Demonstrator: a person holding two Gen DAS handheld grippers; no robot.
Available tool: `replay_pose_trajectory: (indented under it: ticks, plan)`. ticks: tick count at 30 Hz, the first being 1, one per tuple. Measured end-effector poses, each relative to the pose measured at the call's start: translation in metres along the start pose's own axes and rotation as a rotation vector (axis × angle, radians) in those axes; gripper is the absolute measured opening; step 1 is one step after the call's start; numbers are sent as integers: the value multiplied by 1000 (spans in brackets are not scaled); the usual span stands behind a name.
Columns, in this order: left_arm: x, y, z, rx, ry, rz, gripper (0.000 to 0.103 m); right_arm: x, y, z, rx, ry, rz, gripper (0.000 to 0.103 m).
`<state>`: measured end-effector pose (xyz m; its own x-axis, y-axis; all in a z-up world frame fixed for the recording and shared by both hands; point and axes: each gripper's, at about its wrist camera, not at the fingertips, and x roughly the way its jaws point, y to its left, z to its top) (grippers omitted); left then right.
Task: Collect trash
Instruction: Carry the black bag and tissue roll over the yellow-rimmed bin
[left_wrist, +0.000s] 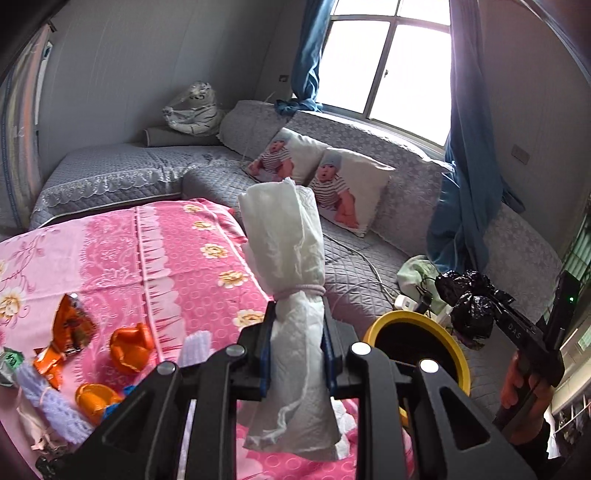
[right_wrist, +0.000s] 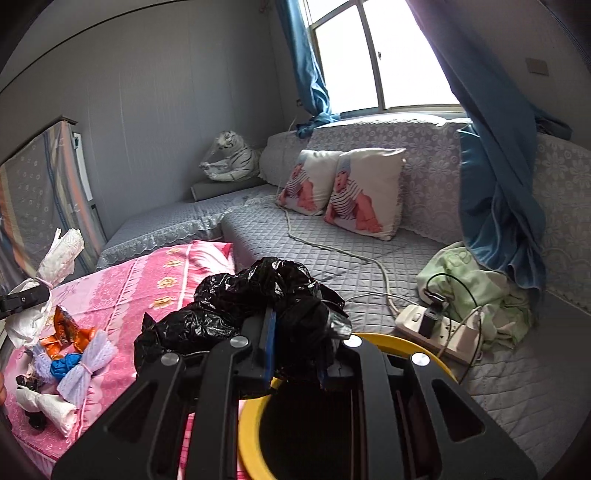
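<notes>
My left gripper (left_wrist: 298, 347) is shut on a white tissue bundle (left_wrist: 291, 251) tied with a band, held upright above the pink floral cloth (left_wrist: 177, 258). The same bundle (right_wrist: 48, 280) shows at the far left of the right wrist view. My right gripper (right_wrist: 295, 347) is shut on a crumpled black plastic bag (right_wrist: 236, 306), held over the yellow-rimmed bin (right_wrist: 251, 424). From the left wrist view that black bag (left_wrist: 469, 306) hangs just right of the bin (left_wrist: 458, 354). More trash lies on the pink cloth: orange wrappers (left_wrist: 74, 332), a lilac mesh bundle (right_wrist: 86, 365), a blue scrap (right_wrist: 64, 363).
A grey quilted sofa (right_wrist: 332, 236) runs behind, with two printed cushions (right_wrist: 365, 192) and a plush tiger (right_wrist: 232, 158). A white power strip (right_wrist: 439, 328) with cables and a green cloth (right_wrist: 476, 280) lie on the seat near the bin. Blue curtains (right_wrist: 495, 206) hang at the window.
</notes>
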<state>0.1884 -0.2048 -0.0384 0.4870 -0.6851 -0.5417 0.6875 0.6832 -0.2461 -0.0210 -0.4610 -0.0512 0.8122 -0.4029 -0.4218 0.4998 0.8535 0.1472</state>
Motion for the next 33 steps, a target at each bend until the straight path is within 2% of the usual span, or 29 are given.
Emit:
replay_pose_trajectory:
  ticks: [6, 16, 25, 33]
  plan:
    - [48, -46, -2, 47, 62, -101, 20, -1, -34, -8, 34, 0, -98, 16]
    - [111, -110, -7, 150, 162, -152, 20, 15, -66, -25, 51, 29, -227, 16]
    - [158, -144, -31, 171, 251, -208, 20, 32, -79, -45, 47, 84, -305, 16]
    - [184, -155, -52, 150, 319, -241, 20, 47, -95, -59, 74, 148, -318, 17]
